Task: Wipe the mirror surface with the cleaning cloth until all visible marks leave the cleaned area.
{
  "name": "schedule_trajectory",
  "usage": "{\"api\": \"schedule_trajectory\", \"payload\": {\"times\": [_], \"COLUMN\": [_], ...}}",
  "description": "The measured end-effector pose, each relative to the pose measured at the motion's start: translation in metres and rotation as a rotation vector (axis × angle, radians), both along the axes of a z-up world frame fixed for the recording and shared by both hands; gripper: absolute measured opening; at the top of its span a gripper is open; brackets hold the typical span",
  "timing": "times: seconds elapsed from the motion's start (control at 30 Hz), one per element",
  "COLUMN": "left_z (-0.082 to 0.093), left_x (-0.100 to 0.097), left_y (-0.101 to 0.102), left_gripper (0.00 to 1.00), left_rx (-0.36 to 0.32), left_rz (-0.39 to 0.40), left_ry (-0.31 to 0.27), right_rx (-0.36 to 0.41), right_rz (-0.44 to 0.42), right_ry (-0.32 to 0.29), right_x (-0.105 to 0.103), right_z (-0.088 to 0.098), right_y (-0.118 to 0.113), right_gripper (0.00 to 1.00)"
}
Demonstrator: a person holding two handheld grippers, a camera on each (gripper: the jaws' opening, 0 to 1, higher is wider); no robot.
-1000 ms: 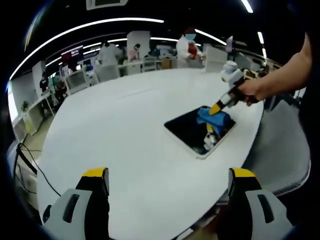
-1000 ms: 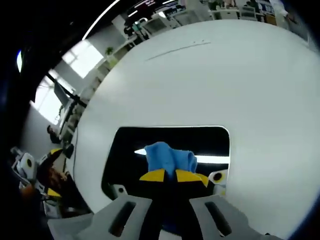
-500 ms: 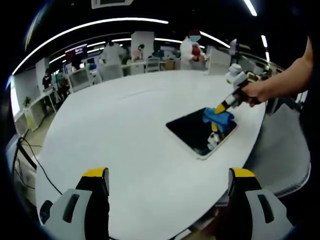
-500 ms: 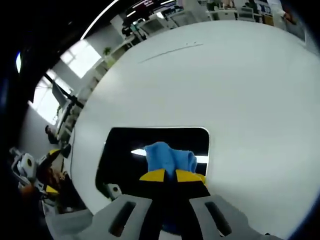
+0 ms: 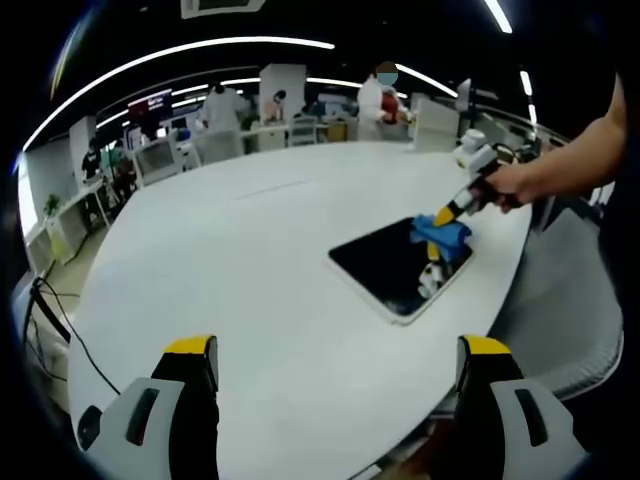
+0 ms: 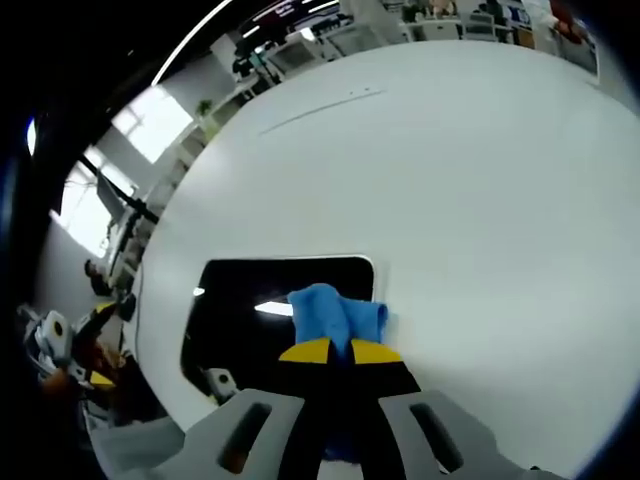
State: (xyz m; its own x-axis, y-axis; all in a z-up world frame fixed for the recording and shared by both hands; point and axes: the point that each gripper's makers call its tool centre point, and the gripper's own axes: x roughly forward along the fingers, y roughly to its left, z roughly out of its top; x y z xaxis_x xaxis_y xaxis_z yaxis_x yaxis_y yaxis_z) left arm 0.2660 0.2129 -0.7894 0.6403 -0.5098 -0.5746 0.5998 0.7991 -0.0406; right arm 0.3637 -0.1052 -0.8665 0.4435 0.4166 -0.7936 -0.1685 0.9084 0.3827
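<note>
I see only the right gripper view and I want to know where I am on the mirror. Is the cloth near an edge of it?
Observer: Yes. In the left gripper view the blue cloth sits at the mirror's far corner, by the table's right edge.
Operator: Who holds that gripper?
Observer: A person's hand grips the right gripper, reaching in from the right.
Operator: And the left gripper?
Observer: The left gripper is open above bare table, well short of the mirror.

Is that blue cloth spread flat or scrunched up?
Scrunched up: the blue cleaning cloth bulges in a wad between the right gripper jaws.
</note>
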Motion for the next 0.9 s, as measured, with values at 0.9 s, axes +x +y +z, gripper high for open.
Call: {"api": "schedule_trajectory", "payload": {"times": [0.9], "left_z": [-0.0067], "left_x": [-0.0031], "left_y": [0.0023], "left_gripper": [0.99], "left_rx": [-0.009], "left_rz": [0.01], "left_ry": [0.011], "right_rx": [-0.04], "right_rz": [-0.003], "right_ry": [-0.016], "right_x": [-0.0014], "right_z": [-0.0009], "right_y": [-0.006], "right_gripper": [0.01]}}
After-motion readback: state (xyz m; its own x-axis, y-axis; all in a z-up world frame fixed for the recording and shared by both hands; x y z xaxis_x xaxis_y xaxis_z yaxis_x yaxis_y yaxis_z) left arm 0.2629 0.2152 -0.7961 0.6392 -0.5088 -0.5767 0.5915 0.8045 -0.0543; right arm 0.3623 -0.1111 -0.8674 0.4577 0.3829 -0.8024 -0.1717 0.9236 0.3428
